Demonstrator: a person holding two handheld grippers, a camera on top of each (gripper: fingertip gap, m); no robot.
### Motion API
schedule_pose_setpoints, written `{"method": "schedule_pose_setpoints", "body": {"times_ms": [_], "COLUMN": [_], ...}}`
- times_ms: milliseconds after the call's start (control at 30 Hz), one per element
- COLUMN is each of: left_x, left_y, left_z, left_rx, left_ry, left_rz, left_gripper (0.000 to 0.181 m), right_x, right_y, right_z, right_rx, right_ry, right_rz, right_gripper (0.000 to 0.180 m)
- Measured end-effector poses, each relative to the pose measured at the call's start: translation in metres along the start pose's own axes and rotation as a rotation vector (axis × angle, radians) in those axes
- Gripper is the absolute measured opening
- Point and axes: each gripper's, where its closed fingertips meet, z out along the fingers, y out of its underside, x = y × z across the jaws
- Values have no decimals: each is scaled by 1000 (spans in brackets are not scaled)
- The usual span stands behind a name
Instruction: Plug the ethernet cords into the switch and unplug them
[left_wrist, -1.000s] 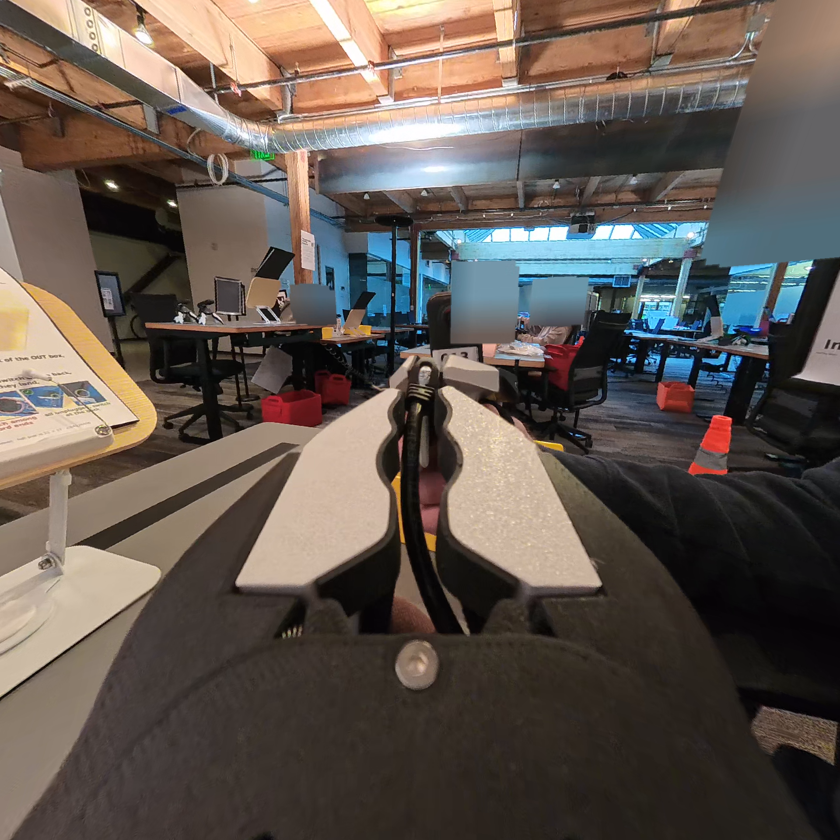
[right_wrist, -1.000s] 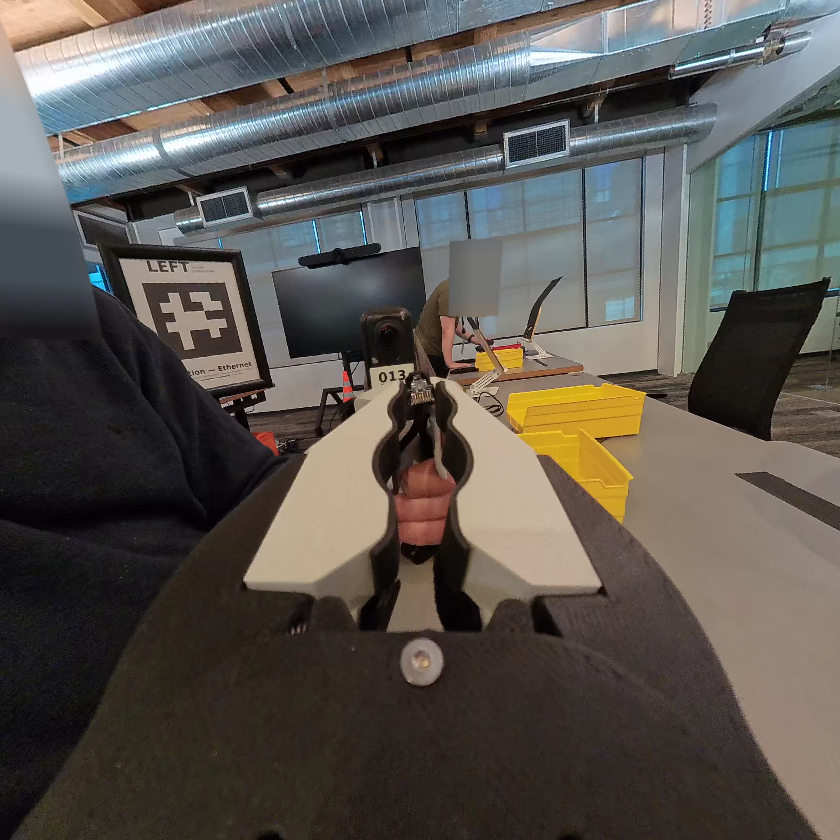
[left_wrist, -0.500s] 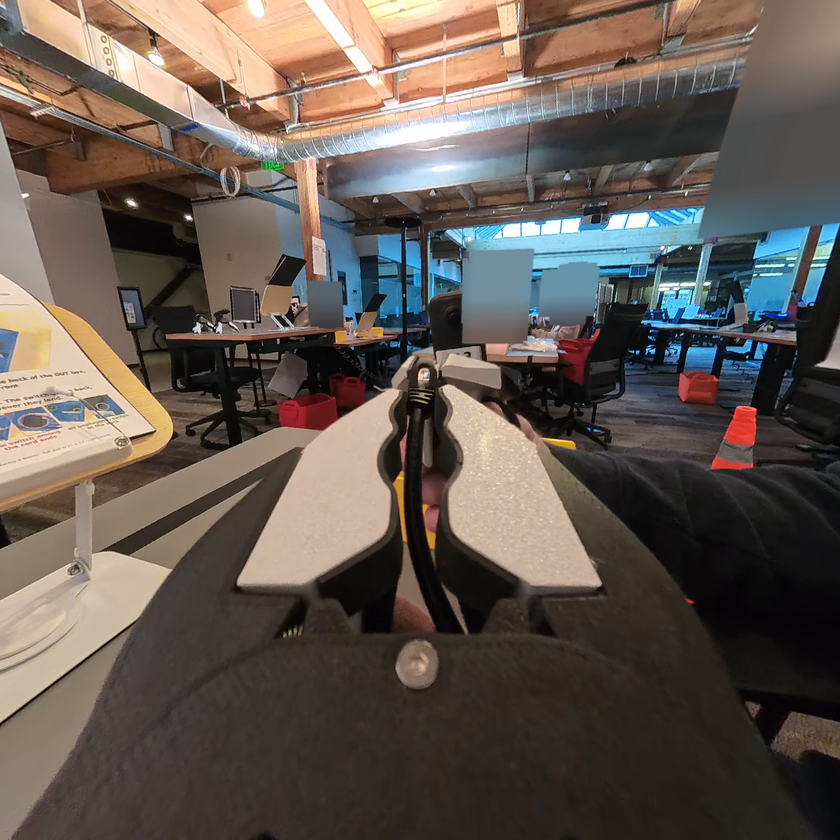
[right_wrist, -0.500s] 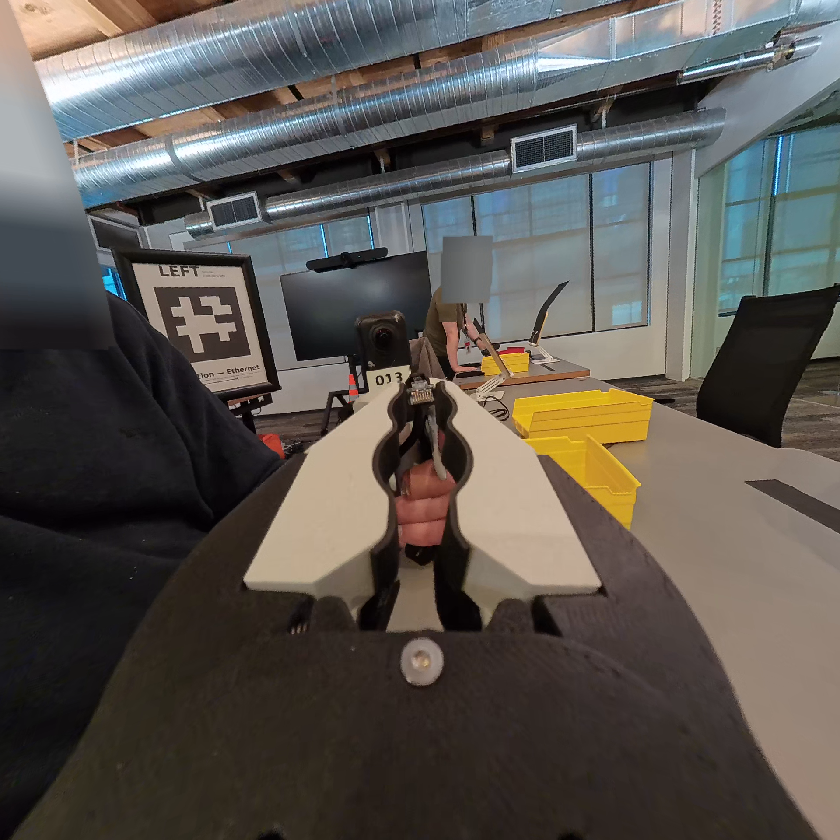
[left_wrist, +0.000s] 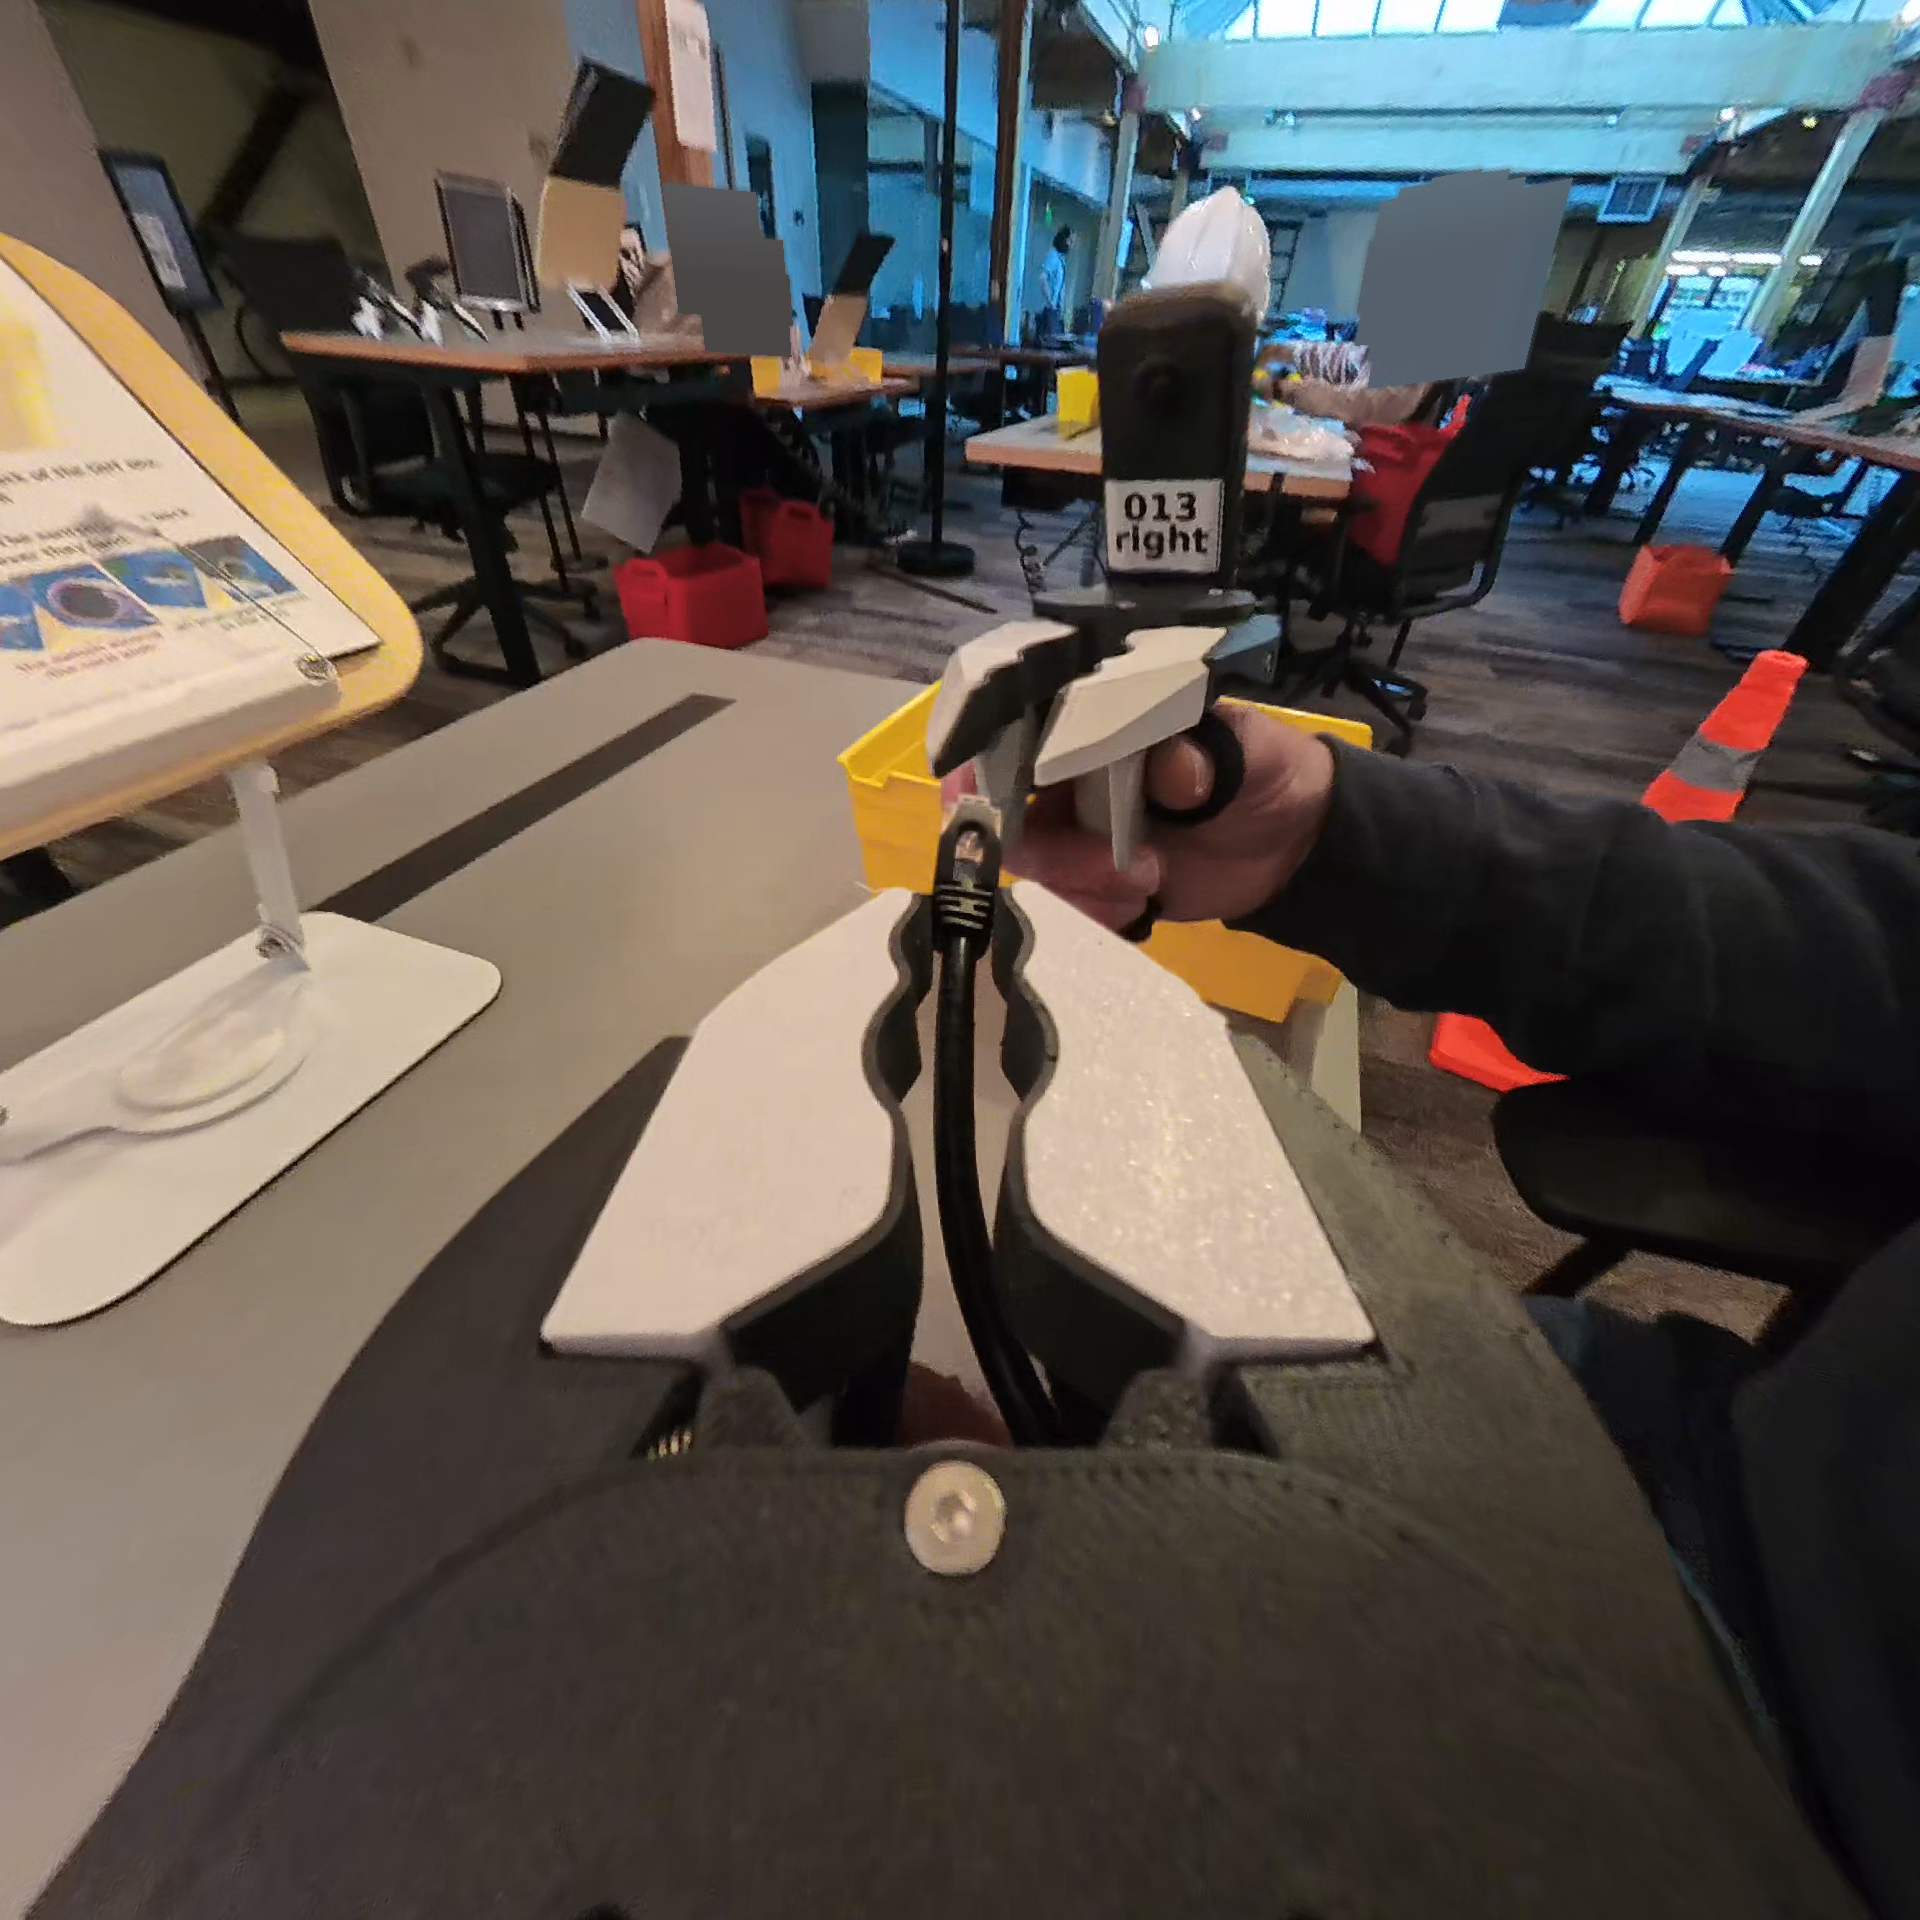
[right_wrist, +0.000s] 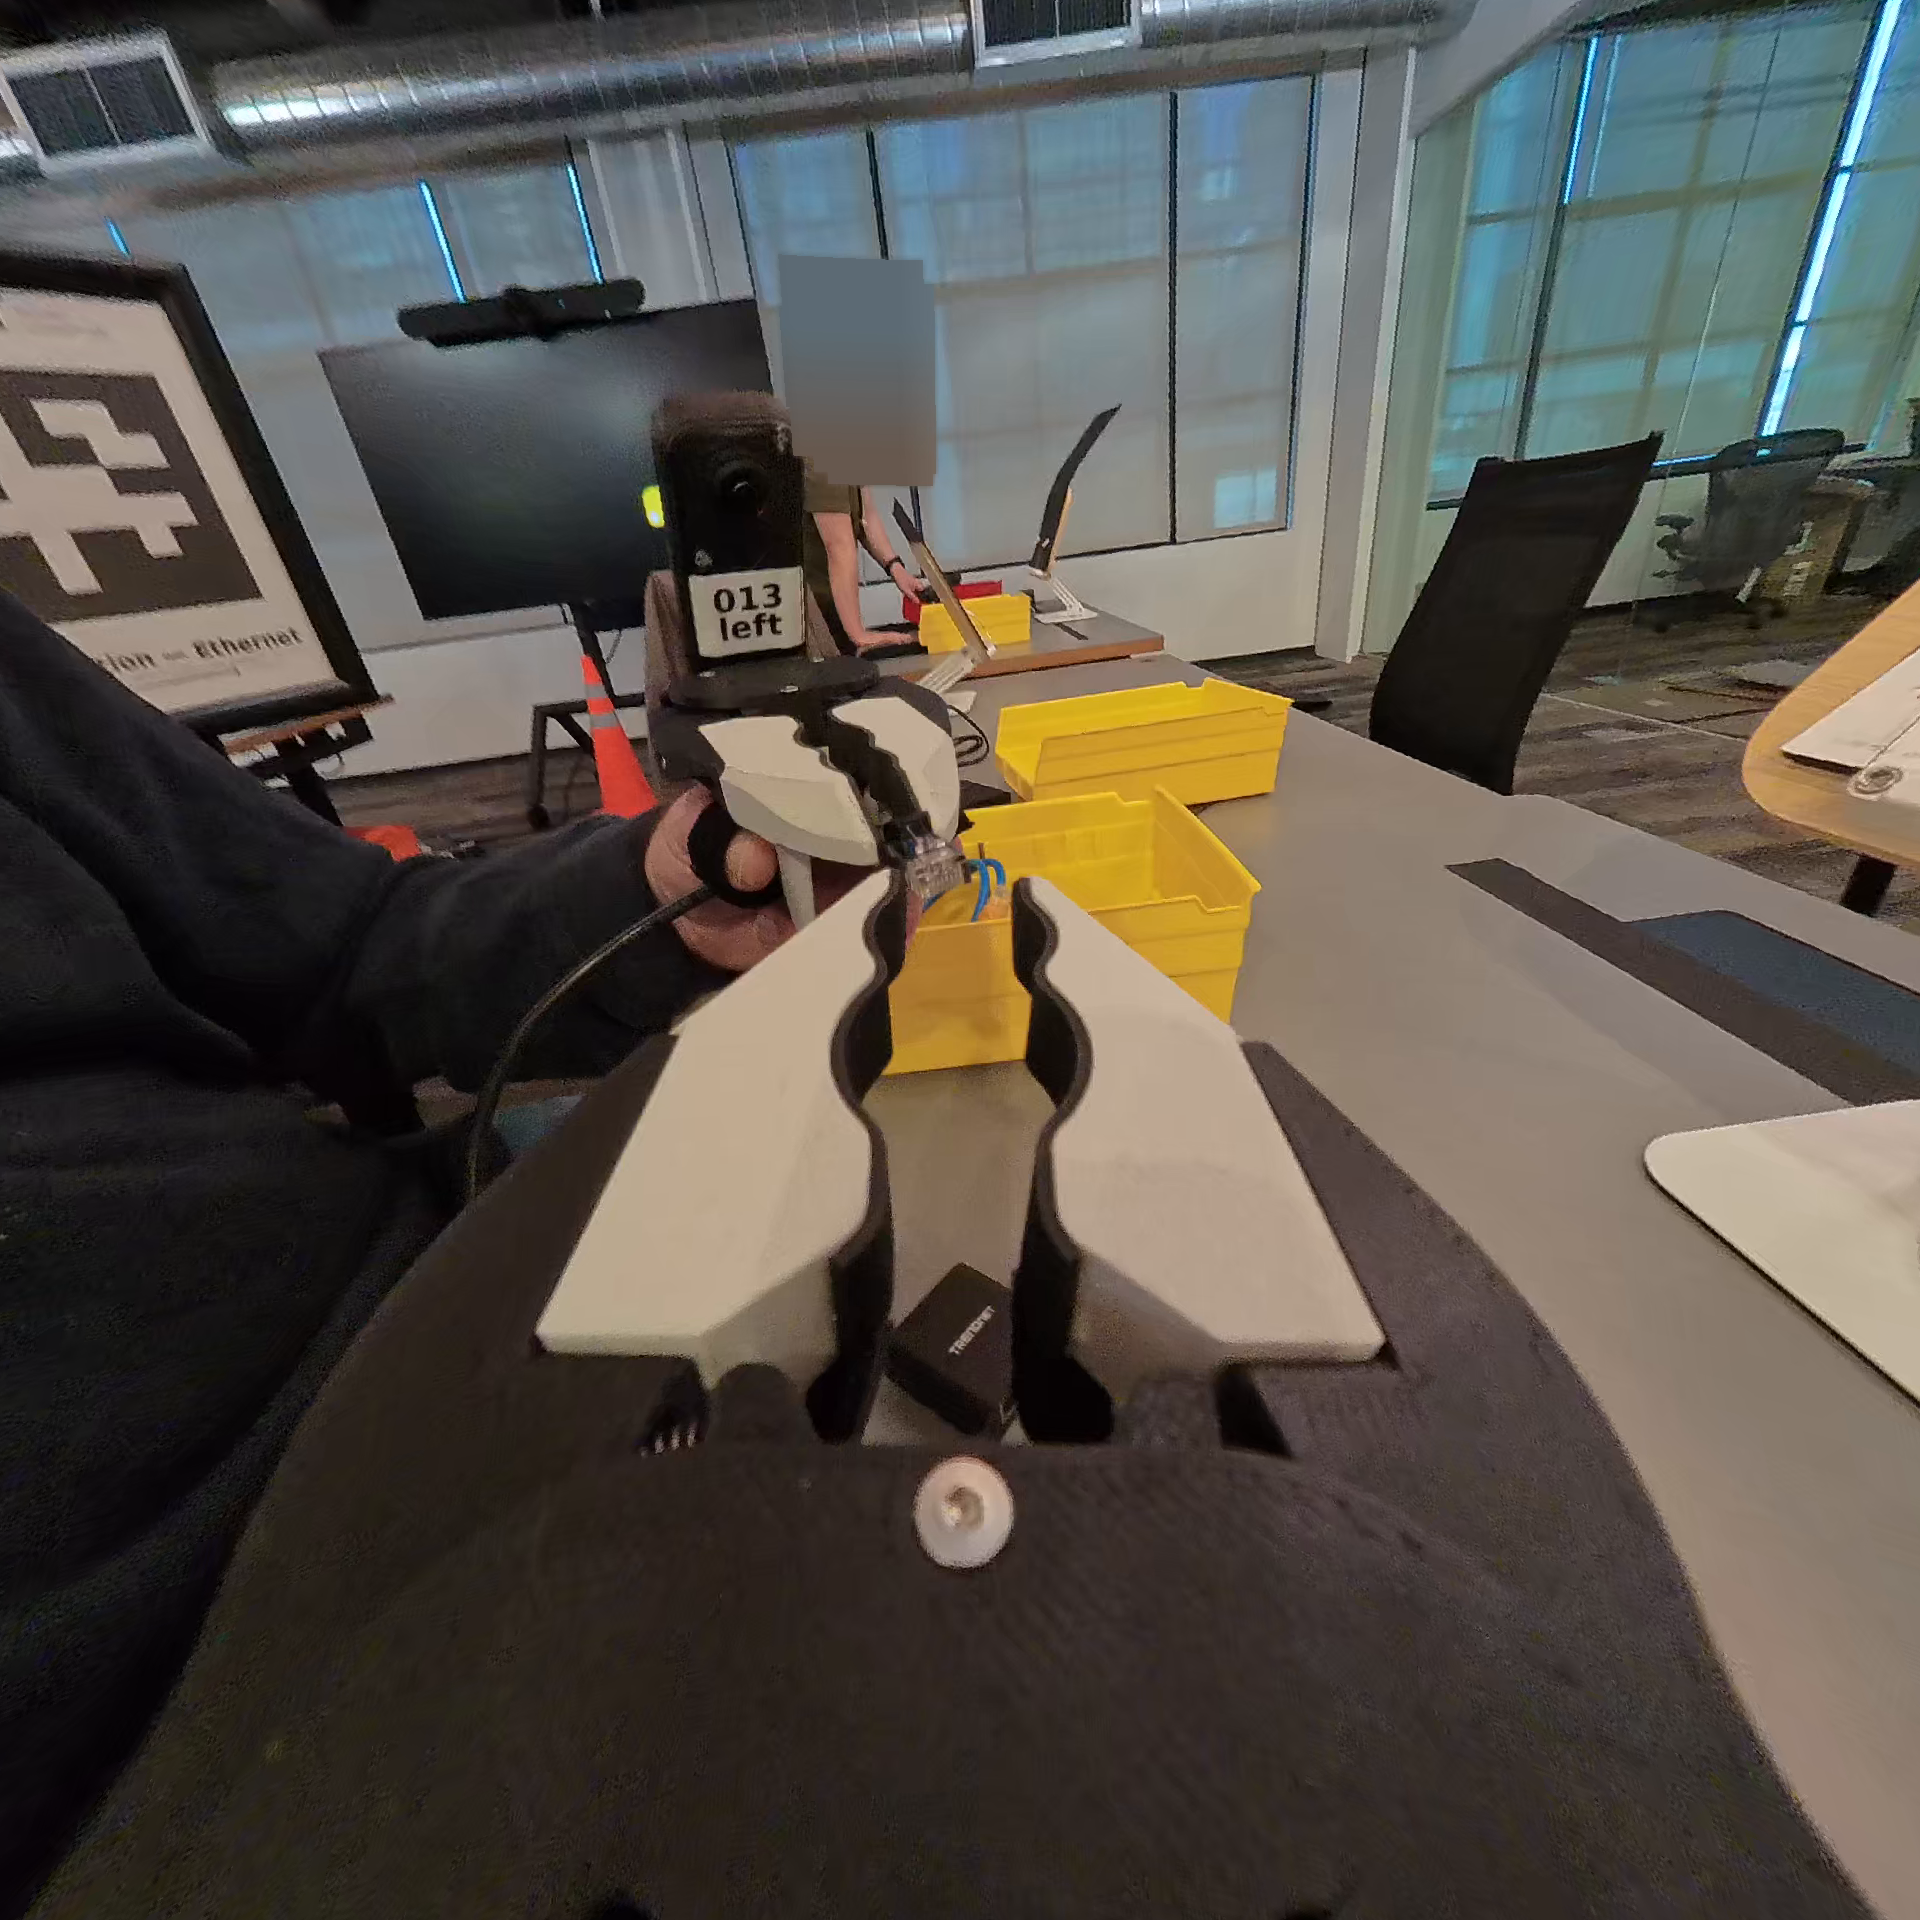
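My left gripper (left_wrist: 961, 920) is shut on a black ethernet cord (left_wrist: 961, 1091), and the plug (left_wrist: 971, 836) sticks out past the fingertips. My right gripper (left_wrist: 1003, 748) is held by a hand just beyond the plug, with its jaws apart. In the right wrist view my right gripper (right_wrist: 956, 894) is open and empty. The left gripper (right_wrist: 904, 831) faces it there, holding the clear plug (right_wrist: 930, 857) close to my left fingertip. A small black switch (right_wrist: 956, 1340) lies on the grey table (right_wrist: 1455, 1039) below, seen between my fingers.
Two yellow bins (right_wrist: 1132, 883) stand on the table behind the grippers, and the near one holds blue cords (right_wrist: 982, 883). A sheet stand with a white base (left_wrist: 208, 1091) is on the left. An orange cone (left_wrist: 1725, 738) and a black chair (right_wrist: 1507, 603) stand beyond the table. The left gripper's tips are roughly 4 cm from the right gripper's.
My right gripper has opened and let go of the plug it was shut on. Both grippers have drawn apart and tilted down toward the table. The left still holds the cord.
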Motion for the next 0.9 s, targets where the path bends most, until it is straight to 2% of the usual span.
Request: {"method": "schedule_pose_setpoints", "body": {"times_ms": [167, 300, 433, 567, 667, 733, 833, 900], "left_x": [7, 14, 19, 17, 20, 19, 13, 12], "left_y": [5, 8, 5, -9, -10, -9, -15, -16], "left_z": [-3, -2, -3, -3, -4, -3, -3, -1], "left_rx": [-34, -69, -91, -3, 35, 45, 95, 118], "left_ry": [77, 122, 152, 158, 173, 146, 92, 91], "left_rz": [-6, 10, 33, -5, -23, -8, -5, -21], "left_gripper": [11, 11, 11, 12, 29, 27, 12, 11], "right_x": [-9, -21, -29, -28, -26, -24, -25, -24], "right_y": [14, 20, 17, 4, 1, -1, -3, -5], "right_z": [18, 26, 25, 26, 27, 26, 26, 25], "right_rx": [-127, -161, -125, -10, 38, 70, 107, 130], "right_ry": [1, -61, -117, -132, -123, -118, -136, -143], "right_rz": [-108, -135, -112, -42, -8, 10, 46, 72], "right_gripper": [31, 14, 12, 11, 11, 11, 11, 10]}}
